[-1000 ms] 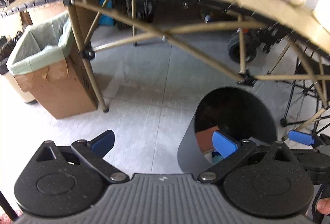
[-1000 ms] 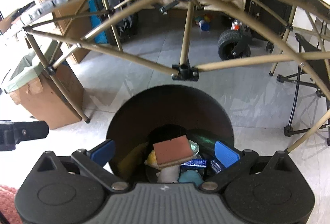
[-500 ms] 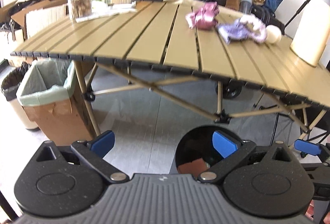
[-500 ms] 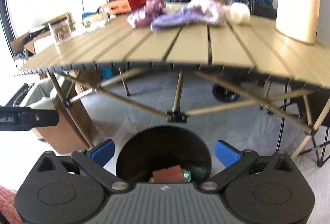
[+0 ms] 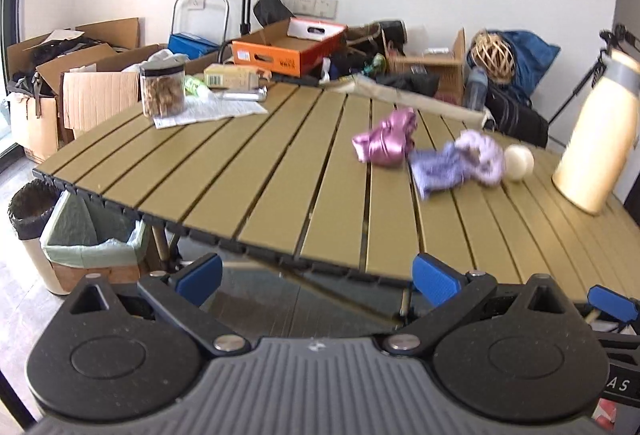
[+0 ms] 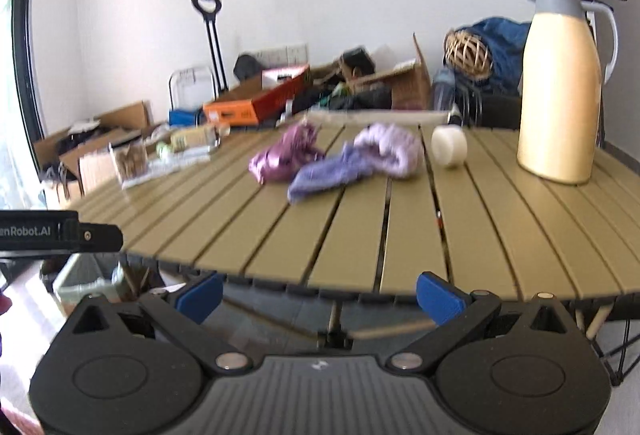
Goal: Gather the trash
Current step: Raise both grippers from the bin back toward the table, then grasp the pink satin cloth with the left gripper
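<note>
Both tongs are spread wide with nothing between the blue pads. Left gripper (image 5: 318, 277) and right gripper (image 6: 320, 293) sit low at the near edge of the slatted table (image 5: 280, 171), pointing across the top.

Trash is out in the middle of the table, well apart from either gripper: a crumpled pink wrapper (image 5: 386, 143), and just to its right a purple rag (image 5: 460, 161), pretty much touching it. From the right wrist view the wrapper (image 6: 286, 155) is left of the rag (image 6: 356, 161) and partly behind it. Right next to the rag is a small white ball-ish thing (image 5: 519, 162); can't tell what it is, it's blurry.

Over on the right stands a cream thermos jug (image 6: 560, 87), upright with a grey top. Far left corner has a clear jar (image 5: 163, 91) with brown stuff inside, sitting on a sheet of paper (image 5: 216, 111).

Down on the floor at left, under the table edge, is a cardboard box with a green liner (image 5: 92, 247), and beside it a bin with a black bag (image 5: 30, 207). Back wall is a mess of cartons, including an orange box (image 5: 284, 49).
</note>
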{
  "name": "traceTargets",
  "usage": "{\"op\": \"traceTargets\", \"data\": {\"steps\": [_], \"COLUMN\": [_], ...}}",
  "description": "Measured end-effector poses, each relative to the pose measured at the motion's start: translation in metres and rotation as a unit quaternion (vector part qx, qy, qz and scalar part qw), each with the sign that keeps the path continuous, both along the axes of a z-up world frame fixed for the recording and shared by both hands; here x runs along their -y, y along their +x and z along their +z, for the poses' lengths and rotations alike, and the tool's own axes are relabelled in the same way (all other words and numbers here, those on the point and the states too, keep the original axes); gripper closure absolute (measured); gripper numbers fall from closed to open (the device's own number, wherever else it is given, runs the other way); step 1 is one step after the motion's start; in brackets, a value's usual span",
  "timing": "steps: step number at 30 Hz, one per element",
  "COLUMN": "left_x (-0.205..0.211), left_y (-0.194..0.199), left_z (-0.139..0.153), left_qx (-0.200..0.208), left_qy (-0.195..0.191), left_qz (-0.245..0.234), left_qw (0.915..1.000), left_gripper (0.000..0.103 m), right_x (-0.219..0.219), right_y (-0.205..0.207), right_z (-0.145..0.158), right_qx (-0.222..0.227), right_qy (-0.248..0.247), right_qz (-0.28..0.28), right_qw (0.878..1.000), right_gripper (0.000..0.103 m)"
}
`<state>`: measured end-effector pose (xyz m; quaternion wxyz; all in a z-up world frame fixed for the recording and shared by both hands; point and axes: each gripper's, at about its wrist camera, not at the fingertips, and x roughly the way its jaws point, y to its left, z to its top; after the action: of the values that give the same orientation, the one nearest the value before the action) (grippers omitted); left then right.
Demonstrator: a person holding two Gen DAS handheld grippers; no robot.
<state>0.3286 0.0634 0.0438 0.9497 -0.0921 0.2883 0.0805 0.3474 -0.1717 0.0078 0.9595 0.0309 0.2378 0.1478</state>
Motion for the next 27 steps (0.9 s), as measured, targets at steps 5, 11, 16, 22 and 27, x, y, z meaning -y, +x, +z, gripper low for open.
{"op": "traceTargets", "data": {"steps": [5, 11, 16, 22, 27], "left_x": [0.001, 0.006, 0.01, 0.012, 0.015], "left_y": [0.015, 0.042, 0.07, 0.104, 0.136], "left_z": [0.013, 0.026, 0.03, 0.031, 0.023], "left_qx": [0.022, 0.04, 0.046, 0.05, 0.043], "left_qy": [-0.01, -0.011, -0.015, -0.017, -0.036], "left_qz": [0.008, 0.011, 0.016, 0.025, 0.032], "left_qw": [0.9997, 0.9991, 0.9987, 0.9983, 0.9979], "left_gripper": [0.0, 0.0, 0.0, 0.0, 0.0], "right_x": [0.003, 0.01, 0.016, 0.024, 0.03], "right_y": [0.017, 0.047, 0.075, 0.109, 0.136], "right_z": [0.012, 0.027, 0.038, 0.049, 0.045], "right_qx": [0.026, 0.057, 0.074, 0.095, 0.092], "right_qy": [0.005, 0.001, 0.005, 0.014, 0.058], "right_qz": [-0.004, -0.027, -0.048, -0.083, -0.092], "right_qw": [1.0, 0.998, 0.996, 0.992, 0.99], "right_gripper": [0.0, 0.0, 0.0, 0.0, 0.0]}}
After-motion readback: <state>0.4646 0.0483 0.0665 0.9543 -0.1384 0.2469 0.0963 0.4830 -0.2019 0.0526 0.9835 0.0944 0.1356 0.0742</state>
